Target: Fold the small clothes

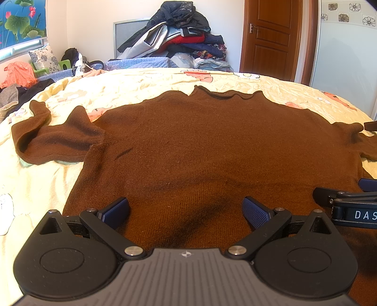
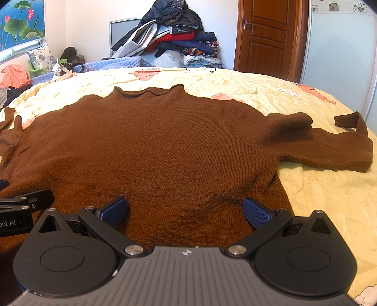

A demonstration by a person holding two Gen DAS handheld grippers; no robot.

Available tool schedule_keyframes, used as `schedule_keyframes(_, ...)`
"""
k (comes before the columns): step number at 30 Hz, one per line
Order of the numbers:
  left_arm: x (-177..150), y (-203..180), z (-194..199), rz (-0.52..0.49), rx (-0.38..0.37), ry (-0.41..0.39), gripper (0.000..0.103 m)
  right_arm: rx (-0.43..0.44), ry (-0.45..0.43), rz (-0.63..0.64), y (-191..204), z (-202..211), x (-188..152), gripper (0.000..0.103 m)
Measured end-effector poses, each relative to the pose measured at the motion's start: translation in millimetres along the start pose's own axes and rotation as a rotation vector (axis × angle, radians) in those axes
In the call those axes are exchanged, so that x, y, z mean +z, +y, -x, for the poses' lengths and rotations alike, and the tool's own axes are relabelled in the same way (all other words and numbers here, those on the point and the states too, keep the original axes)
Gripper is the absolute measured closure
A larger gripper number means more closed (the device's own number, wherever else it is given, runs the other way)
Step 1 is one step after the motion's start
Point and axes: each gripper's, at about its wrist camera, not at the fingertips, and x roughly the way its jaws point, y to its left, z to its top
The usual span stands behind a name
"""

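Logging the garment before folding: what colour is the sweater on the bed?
Plain dark brown sweater, no pattern; clearest in the right wrist view.

We see a bed point(image 1: 165, 80) under a pale yellow quilt with pink flowers, and beyond its far edge a tall heap of clothes point(image 1: 179, 30) against a white wall. Right of the heap stands a brown wooden door point(image 1: 271, 37); left of it, a floral pillow point(image 1: 43, 58) sits below a lotus-painted window blind point(image 1: 21, 21) in bright daylight.
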Motion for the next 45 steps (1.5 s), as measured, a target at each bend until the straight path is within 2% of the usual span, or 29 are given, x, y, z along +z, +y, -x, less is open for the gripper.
schedule_keyframes(11, 0, 0, 0, 0.0, 0.001, 0.0, 0.0, 0.001, 0.002, 0.001, 0, 0, 0, 0.0)
schedule_keyframes(14, 0, 1, 0, 0.0, 0.0, 0.0, 0.0, 0.056, 0.049, 0.012, -6, 3, 9, 0.0)
schedule_keyframes(15, 0, 1, 0, 0.0, 0.0, 0.0, 0.0, 0.081, 0.059, -0.024, -14, 6, 15, 0.0)
schedule_keyframes(17, 0, 1, 0, 0.0, 0.0, 0.0, 0.0, 0.139, 0.013, -0.133, -36, 17, 24, 0.0)
schedule_keyframes(21, 0, 1, 0, 0.0, 0.001, 0.0, 0.0, 0.22, -0.186, -0.377, -115, 52, 43, 0.0)
schedule_keyframes(24, 0, 1, 0, 0.0, 0.0, -0.001, 0.0, 0.232, -0.188, -0.523, -186, 53, 55, 0.0)
schedule_keyframes(26, 0, 1, 0, 0.0, 0.0, 0.0, 0.0, 0.207, -0.207, -0.575, -228, 52, 59, 0.0)
schedule_keyframes(31, 0, 1, 0, 0.0, 0.001, 0.0, 0.0, 0.079, -0.204, -0.652, -316, 36, 66, 0.0)
schedule_keyframes(34, 0, 2, 0, 0.0, 0.0, 0.0, 0.0, 0.016, -0.201, -0.701, -353, 17, 64, 0.006)
schedule_keyframes(40, 0, 2, 0, 0.0, 0.001, 0.0, 0.0, -0.066, -0.104, -0.666, -384, -37, 67, 0.021)
schedule_keyframes(45, 0, 2, 0, 0.0, 0.0, 0.0, 0.0, -0.052, -0.064, -0.676, -394, -68, 77, 0.034)
